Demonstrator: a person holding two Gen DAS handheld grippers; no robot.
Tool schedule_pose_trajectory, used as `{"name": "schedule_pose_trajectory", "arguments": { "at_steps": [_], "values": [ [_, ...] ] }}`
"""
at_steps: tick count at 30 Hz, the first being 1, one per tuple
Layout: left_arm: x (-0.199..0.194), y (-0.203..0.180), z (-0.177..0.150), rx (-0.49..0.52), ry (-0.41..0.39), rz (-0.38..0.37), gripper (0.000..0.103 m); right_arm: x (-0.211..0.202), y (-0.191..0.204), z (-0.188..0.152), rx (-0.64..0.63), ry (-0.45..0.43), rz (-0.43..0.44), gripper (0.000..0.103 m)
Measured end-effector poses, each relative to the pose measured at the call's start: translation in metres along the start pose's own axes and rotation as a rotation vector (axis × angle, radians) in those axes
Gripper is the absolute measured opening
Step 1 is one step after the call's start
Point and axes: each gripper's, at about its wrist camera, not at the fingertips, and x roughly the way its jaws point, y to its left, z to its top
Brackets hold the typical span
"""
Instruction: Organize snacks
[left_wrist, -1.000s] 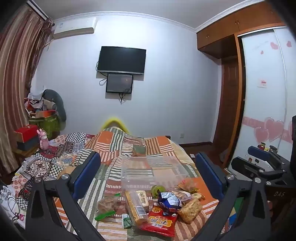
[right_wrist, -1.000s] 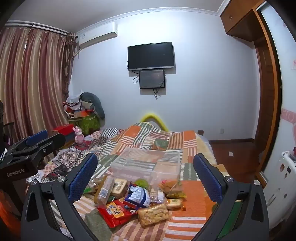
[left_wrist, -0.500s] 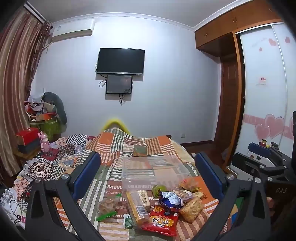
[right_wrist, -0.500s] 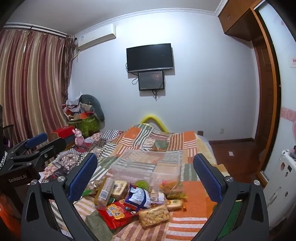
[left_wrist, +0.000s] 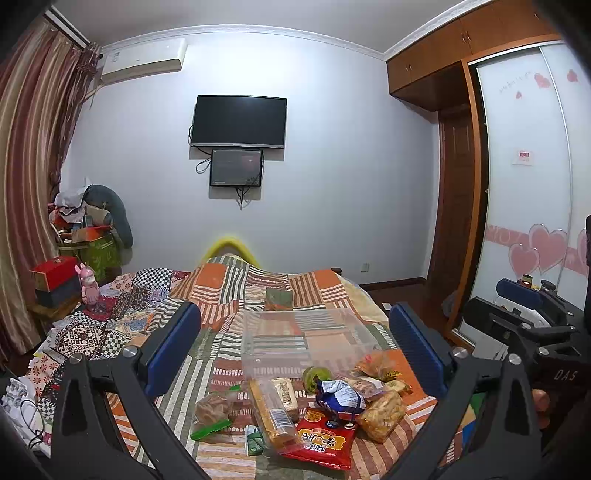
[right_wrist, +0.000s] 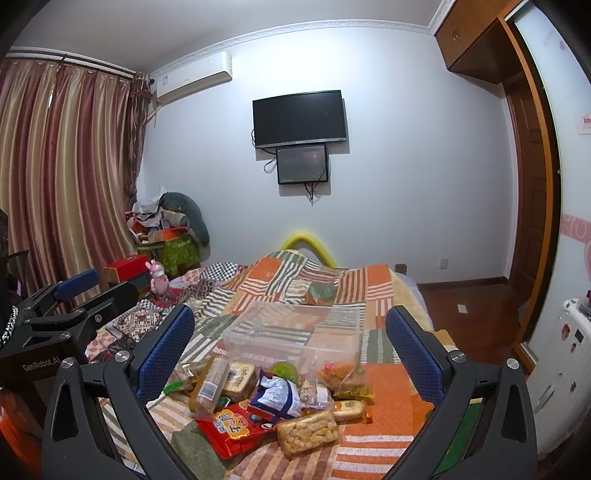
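A pile of snack packs lies on the quilted bed: a red bag (left_wrist: 320, 439) (right_wrist: 232, 425), a blue-white bag (left_wrist: 341, 397) (right_wrist: 279, 397), a pack of puffed snacks (left_wrist: 382, 413) (right_wrist: 307, 430), a long biscuit sleeve (left_wrist: 271, 411) (right_wrist: 208, 384). An empty clear plastic bin (left_wrist: 301, 339) (right_wrist: 295, 332) stands just behind them. My left gripper (left_wrist: 295, 354) is open and empty above the pile. My right gripper (right_wrist: 291, 350) is open and empty, also above the pile. Each gripper shows at the edge of the other's view.
The patchwork quilt (left_wrist: 236, 288) covers the bed. A pink toy (left_wrist: 88, 282) and boxes (left_wrist: 55, 273) stand at the left by the curtain. A wardrobe with sliding doors (left_wrist: 532, 184) is at the right. A TV (left_wrist: 238, 122) hangs on the far wall.
Both views have shifted only slightly; the snacks and bin lie as before. Both grippers stay open.
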Motion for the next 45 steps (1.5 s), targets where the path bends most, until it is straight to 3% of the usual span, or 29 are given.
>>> {"name": "schedule_pose_trajectory", "arguments": {
  "at_steps": [45],
  "values": [
    [0.0030, -0.0031, -0.0007, -0.001, 0.001, -0.003, 0.103, -0.0026, 0.0002, 0.0018, 0.008, -0.011, 0.007, 0.103]
  ]
}}
